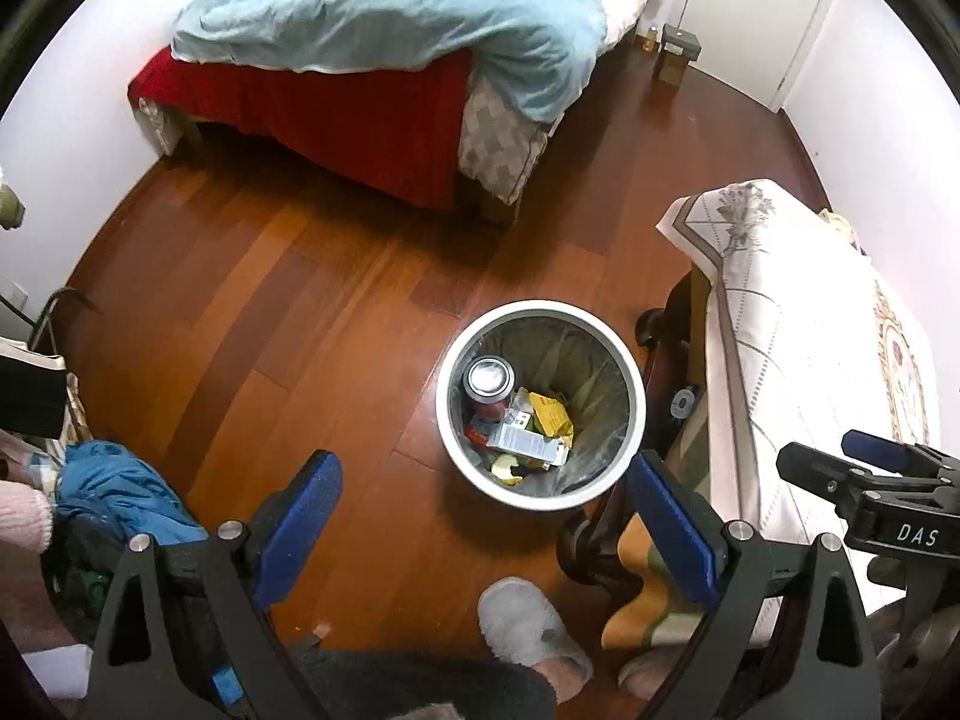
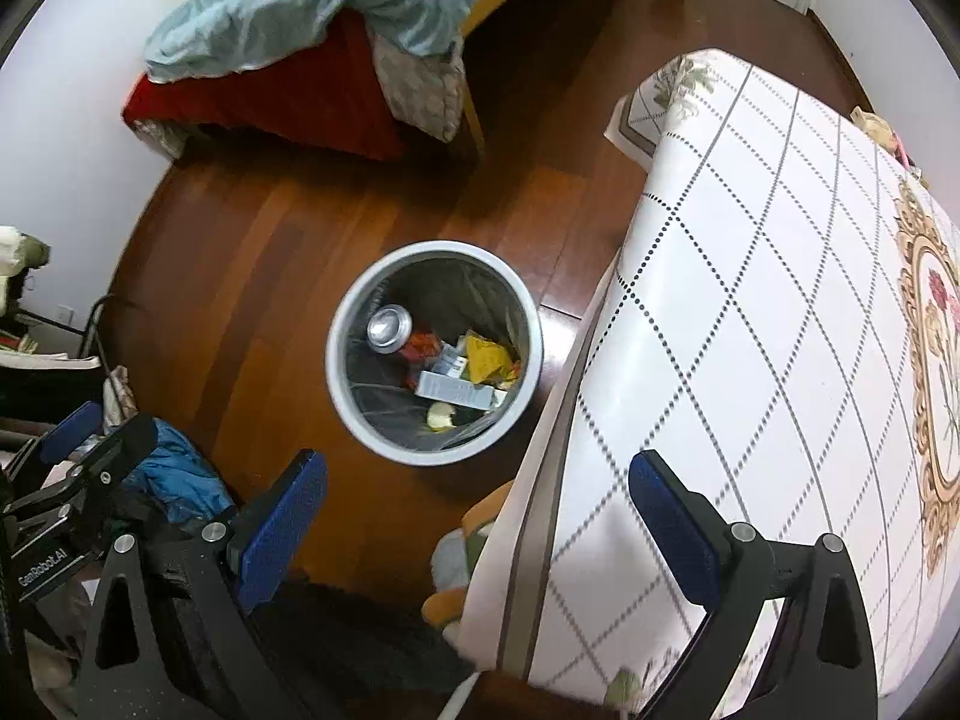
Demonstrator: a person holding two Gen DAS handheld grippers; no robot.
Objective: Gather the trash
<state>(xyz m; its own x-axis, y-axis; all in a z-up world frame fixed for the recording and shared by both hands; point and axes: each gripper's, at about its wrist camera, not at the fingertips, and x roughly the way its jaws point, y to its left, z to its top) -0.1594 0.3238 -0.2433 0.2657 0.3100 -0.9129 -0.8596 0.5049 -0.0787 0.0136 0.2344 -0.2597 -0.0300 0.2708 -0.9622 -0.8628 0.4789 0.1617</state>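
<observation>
— Are we holding anything?
— No; our left gripper [image 1: 483, 519] and right gripper [image 2: 477, 519] are both released, empty.
— And the trash?
— In the white bin [image 1: 540, 315], mid-frame: can [image 1: 491, 381], yellow wrapper [image 1: 551, 417], box [image 2: 457, 390].

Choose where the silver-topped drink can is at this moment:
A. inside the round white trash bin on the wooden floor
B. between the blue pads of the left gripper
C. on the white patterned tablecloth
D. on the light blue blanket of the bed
A: the silver-topped drink can lies among wrappers inside the round white trash bin, and both grippers are empty.
</observation>
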